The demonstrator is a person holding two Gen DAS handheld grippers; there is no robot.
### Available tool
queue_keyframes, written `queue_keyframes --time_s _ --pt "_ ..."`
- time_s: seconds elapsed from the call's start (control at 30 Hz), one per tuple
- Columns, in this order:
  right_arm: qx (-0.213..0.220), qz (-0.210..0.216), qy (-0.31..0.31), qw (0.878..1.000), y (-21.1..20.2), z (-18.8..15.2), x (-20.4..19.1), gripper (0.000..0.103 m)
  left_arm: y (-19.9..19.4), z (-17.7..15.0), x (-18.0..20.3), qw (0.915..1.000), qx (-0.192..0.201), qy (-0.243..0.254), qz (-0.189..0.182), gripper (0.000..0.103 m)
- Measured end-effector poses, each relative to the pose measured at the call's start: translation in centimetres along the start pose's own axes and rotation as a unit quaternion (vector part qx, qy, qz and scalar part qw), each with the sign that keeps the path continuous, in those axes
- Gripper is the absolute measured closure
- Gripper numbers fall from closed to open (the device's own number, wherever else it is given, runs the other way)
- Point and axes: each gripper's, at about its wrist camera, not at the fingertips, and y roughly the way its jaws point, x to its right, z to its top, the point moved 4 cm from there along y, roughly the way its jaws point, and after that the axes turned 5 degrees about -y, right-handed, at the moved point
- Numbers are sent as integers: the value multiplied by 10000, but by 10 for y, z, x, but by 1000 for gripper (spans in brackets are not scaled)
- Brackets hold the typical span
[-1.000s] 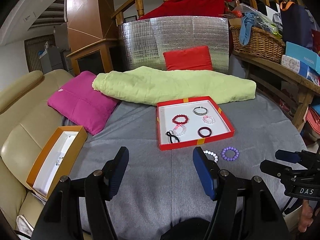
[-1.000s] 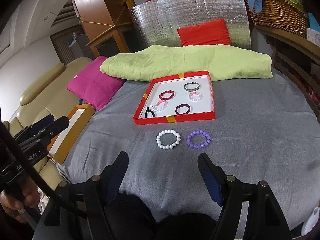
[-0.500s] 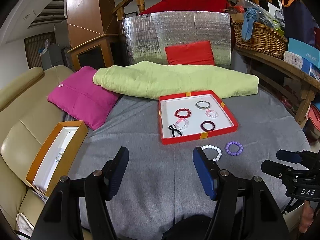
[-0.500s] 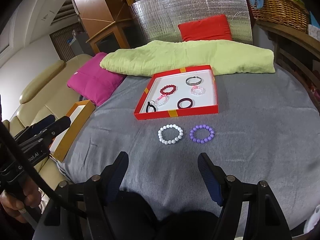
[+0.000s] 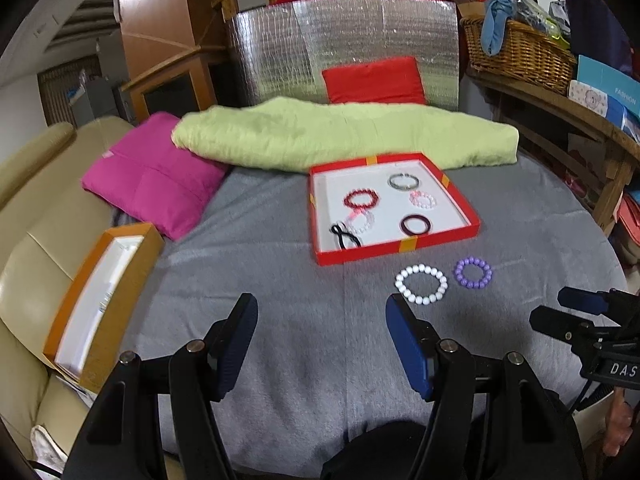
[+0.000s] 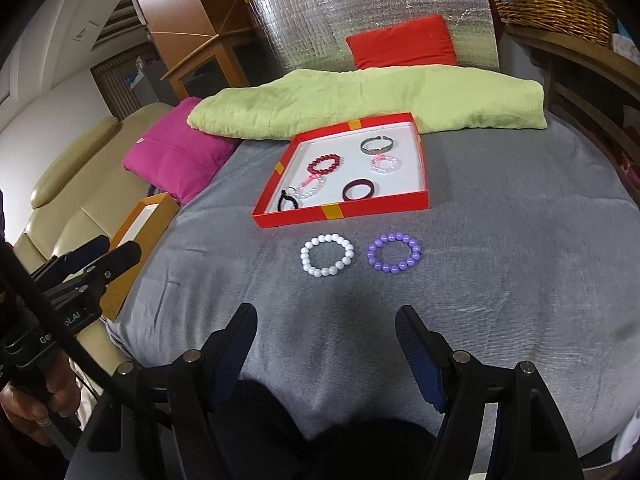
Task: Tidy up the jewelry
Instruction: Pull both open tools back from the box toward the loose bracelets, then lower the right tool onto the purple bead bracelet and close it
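While both your grippers, left gripper [image 5: 320, 320] and right gripper [image 6: 326, 330], hang open and empty, 2 bracelets, white bracelet [image 6: 327, 255] and purple bracelet [image 6: 394, 252], lie unobstructed before the red tray [image 6: 340, 213] holding 6 pieces.

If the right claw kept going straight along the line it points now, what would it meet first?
Most likely the bare grey cloth just ahead of the open right claw. Nothing lies between its fingers. The white bead bracelet and purple bead bracelet lie farther on, short of the red tray. Depth is hard to judge in this fisheye view.
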Motion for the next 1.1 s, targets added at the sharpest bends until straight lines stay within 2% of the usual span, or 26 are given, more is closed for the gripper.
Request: queue_keyframes --time_s 0.17,0.33,0.47,0.53,0.67,0.77,0.83,0.93,1.03,1.1 --pt "-120 -96 124 9998 18 -5 18 28 33 -12 3 9983 -520 -51 -266 35" --pt "-249 -166 304 9991 42 -6 40 28 59 -18 10 9953 -874 -76 -415 35" --pt "-260 -257 395 9986 59 1 55 32 81 -15 16 9934 -1047 -11 -463 35" --pt "-234 -317 463 9982 67 7 63 40 92 -12 22 9930 -1106 105 -410 35" --pt "-255 -464 560 9970 85 17 74 42 104 -7 32 9929 -1100 350 -275 35" --pt "-295 -616 546 9962 98 25 78 53 109 -4 40 9931 -1058 448 -249 35" --pt "-369 -844 491 9945 110 28 81 68 112 -3 42 9929 -1055 483 -246 35" --pt "-552 -1155 434 9908 126 27 86 80 114 -4 44 9929 -1044 543 -190 35" --pt "-499 -1293 326 9898 127 26 86 91 116 -4 43 9930 -1030 565 -156 35" --pt "-475 -1324 311 9896 125 26 87 92 116 -4 41 9932 -1022 547 -141 35"
